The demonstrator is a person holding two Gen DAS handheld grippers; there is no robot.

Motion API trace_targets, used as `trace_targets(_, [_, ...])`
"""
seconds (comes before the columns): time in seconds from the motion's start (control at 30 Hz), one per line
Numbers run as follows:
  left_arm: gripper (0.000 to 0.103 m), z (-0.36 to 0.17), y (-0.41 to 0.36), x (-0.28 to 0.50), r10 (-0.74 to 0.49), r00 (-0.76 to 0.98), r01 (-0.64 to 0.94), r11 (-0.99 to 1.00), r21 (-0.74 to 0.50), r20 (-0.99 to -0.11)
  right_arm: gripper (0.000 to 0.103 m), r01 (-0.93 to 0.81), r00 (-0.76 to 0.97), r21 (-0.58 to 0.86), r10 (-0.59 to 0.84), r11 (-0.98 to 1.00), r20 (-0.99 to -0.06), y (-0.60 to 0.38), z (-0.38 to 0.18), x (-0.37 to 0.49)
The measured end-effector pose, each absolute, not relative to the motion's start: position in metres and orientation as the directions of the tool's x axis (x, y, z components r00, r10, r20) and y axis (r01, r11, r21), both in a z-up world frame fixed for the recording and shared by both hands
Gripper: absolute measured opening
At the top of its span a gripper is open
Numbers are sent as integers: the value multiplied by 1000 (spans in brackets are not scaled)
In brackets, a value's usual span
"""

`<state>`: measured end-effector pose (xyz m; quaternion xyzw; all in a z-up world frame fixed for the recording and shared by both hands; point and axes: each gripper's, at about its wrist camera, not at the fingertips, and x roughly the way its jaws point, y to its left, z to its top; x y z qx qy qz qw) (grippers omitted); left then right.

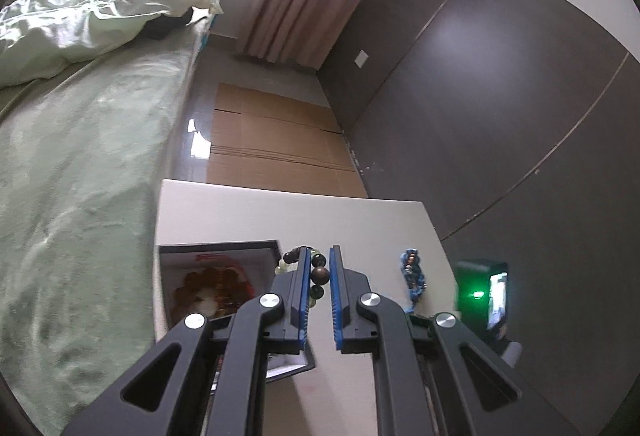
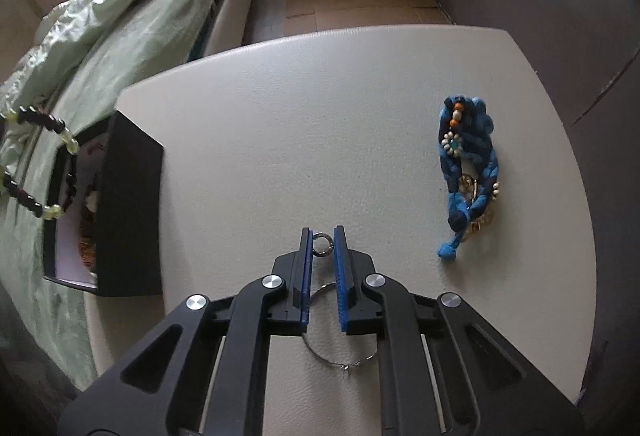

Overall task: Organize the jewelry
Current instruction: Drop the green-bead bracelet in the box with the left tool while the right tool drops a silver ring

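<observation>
- Left gripper [image 1: 319,278]: blue-padded fingers [image 1: 303,300] set narrow at lower centre of the left wrist view; a beaded bracelet [image 1: 320,273] of dark brown and pale green beads sits between the pads, with further beads showing past the left pad; the pads appear closed on the strand.
- Right wrist view shows the same beaded bracelet [image 2: 38,163] at the far left edge, hanging in the air above the open box; the gripper carrying it is out of that frame.
- Right gripper [image 2: 322,240]: fingers [image 2: 340,276] narrow at lower centre of frame; a small metal ring [image 2: 322,244] lies between the tips; a larger wire hoop [image 2: 340,358] runs beneath the jaws on the table; whether the pads press on the ring cannot be told.
- Box [image 1: 218,278]: black-walled, open, pale lining, reddish-brown contents inside, indistinct; lower left of the left wrist view, just beside the left finger; in the right wrist view the box [image 2: 132,211] stands at the left edge of the table.
- Blue braided bracelet [image 2: 468,171]: lies flat on the table at right of frame, with white and orange beads and gold-coloured parts; well apart from the right gripper; also seen at right of the left fingers [image 1: 412,278].
- Table [image 2: 320,115]: off-white, textured top.
- Surroundings: bed with green bedding [image 1: 80,155] at left; flattened cardboard [image 1: 276,139] on the floor at centre.
</observation>
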<state>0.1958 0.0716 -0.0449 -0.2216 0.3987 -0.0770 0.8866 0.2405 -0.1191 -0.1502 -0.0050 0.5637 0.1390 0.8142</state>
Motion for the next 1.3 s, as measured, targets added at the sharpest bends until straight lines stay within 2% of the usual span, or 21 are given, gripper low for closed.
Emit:
trace_targets(0.4, [8,-49,98,181,-266,665,-123,883,-453,-698,11,-360,425,340,477,869,-769,-108,-93,213])
trace_targets(0.43, [11,-50,101,181,-262,663,-134,880,-456,-702,11,-369,425,359,499,857,-756,-106,-90,212])
trace_targets(0.5, [48,-49,108,177,-236,671,-172,873,-457,-703,12,-387,425,390,537,836,-729,-102,-85,208])
trace_targets(0.53, [55,-47,110,174,-223,687,-180,870,-459,-691,11,-398,428,402,554,825,-714,-98,-81,206])
trace_targets(0.57, [57,-43,112,170,-213,703,-179,871,-458,-679,11,-405,429,408,564,818,-705,-96,-78,204])
trace_targets(0.83, [57,-35,127,163,-203,709,-191,866,-462,-675,12,-451,406,476,649,755,-644,-70,-62,195])
trace_targets(0.97, [62,-29,135,159,-191,718,-197,866,-459,-669,12,-468,387,503,680,726,-622,-57,-59,193])
trace_targets(1.07, [63,-27,143,156,-187,722,-206,861,-464,-667,13,-500,376,501,698,706,-609,-44,-55,189])
trace_targets(1.1, [63,-27,145,155,-183,722,-212,859,-465,-667,19,-508,366,499,701,702,-613,-40,-55,189])
trace_targets(1.13, [65,-26,148,154,-179,723,-217,857,-466,-667,46,-510,355,499,700,701,-620,-37,-56,189])
trace_targets(1.2, [74,-25,152,152,-169,729,-227,855,-466,-664,84,-490,364,504,693,711,-622,-40,-57,191])
trace_targets(1.23, [75,-24,153,151,-164,732,-231,854,-466,-662,87,-481,391,502,688,719,-611,-45,-55,190])
trace_targets(1.3, [79,-23,155,149,-161,736,-234,851,-471,-658,87,-474,406,506,689,721,-601,-55,-51,191])
